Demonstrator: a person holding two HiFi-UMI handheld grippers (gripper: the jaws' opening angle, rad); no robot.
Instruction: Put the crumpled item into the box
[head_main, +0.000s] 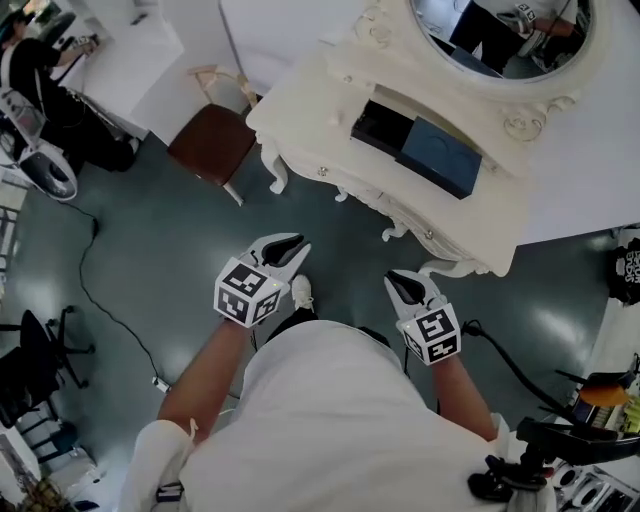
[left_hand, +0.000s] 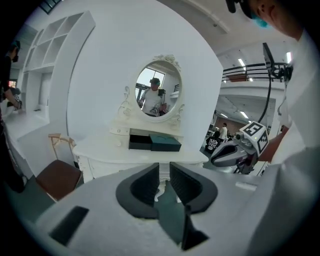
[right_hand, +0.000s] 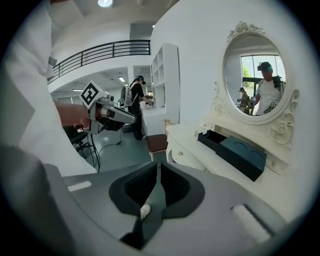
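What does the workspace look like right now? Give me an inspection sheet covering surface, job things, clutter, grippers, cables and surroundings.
Surface: white dressing table, the box stands on its top.
Job's things: open black box with a blue-green lid against it; crumpled item: nothing seen.
Clutter: nothing seen.
Grippers: left gripper jaws slightly apart, empty; right gripper jaws together, empty; both short of the table.
Cables: black cable on the floor at left; second cable at right.
Surroundings: brown-seated chair beside the table, oval mirror above it, person at far left.
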